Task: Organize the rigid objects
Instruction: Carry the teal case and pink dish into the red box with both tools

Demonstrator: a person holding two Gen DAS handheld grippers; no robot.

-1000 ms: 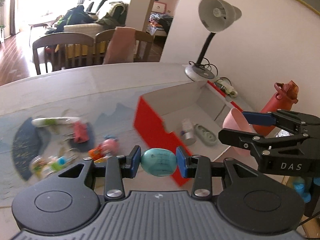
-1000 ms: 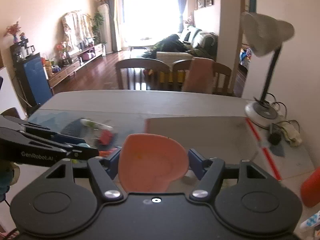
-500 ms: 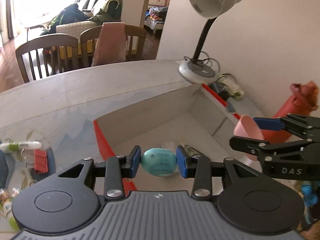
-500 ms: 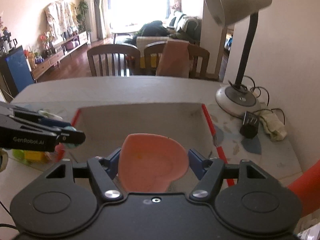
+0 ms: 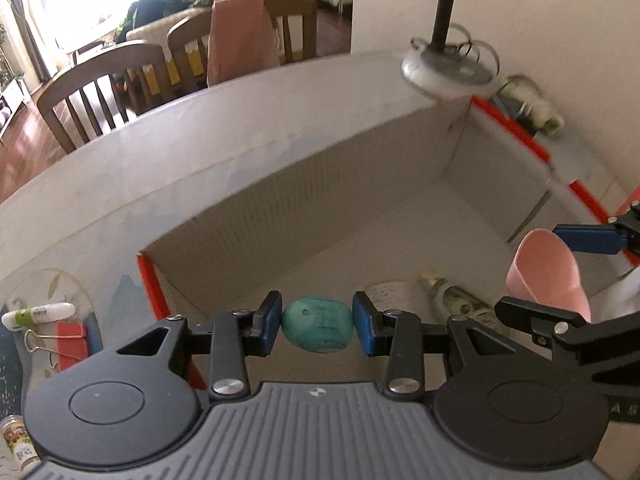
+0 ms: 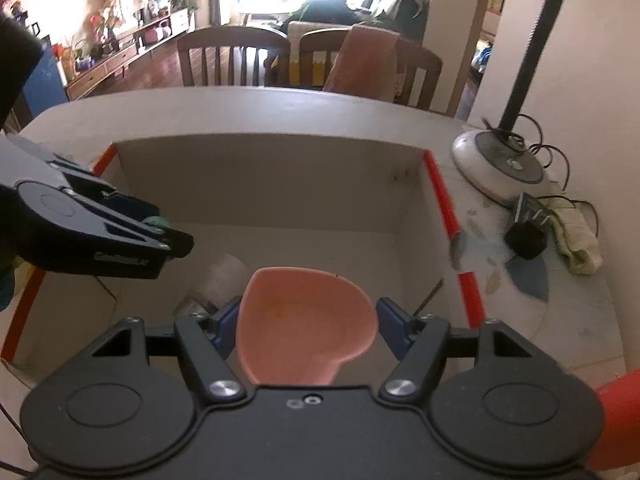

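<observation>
My left gripper point(image 5: 318, 328) is shut on a teal egg-shaped object point(image 5: 318, 329) and hangs over the near left part of an open cardboard box with red edges point(image 5: 280, 196). My right gripper point(image 6: 306, 330) is shut on a pink heart-shaped dish point(image 6: 306, 326) and hovers over the same box point(image 6: 272, 184) near its front. In the left wrist view the right gripper point(image 5: 560, 276) and its pink dish point(image 5: 548, 268) show at the right. A white cylinder point(image 6: 224, 276) and a small bottle point(image 5: 460, 300) lie on the box floor.
A desk lamp base point(image 6: 500, 164) with cables, a black plug point(image 6: 526, 236) and a rolled cloth point(image 6: 576, 232) stand right of the box. Left of it lie a red binder clip point(image 5: 70, 344), a white tube point(image 5: 38, 314) and a small jar point(image 5: 18, 446). Chairs point(image 6: 232, 56) stand behind the table. A red bottle point(image 6: 618, 408) is at the near right.
Both grippers have moved forward and down over the box, each with its object still held. The scattered items on the left have slid to the view's edge, and the box now fills both views.
</observation>
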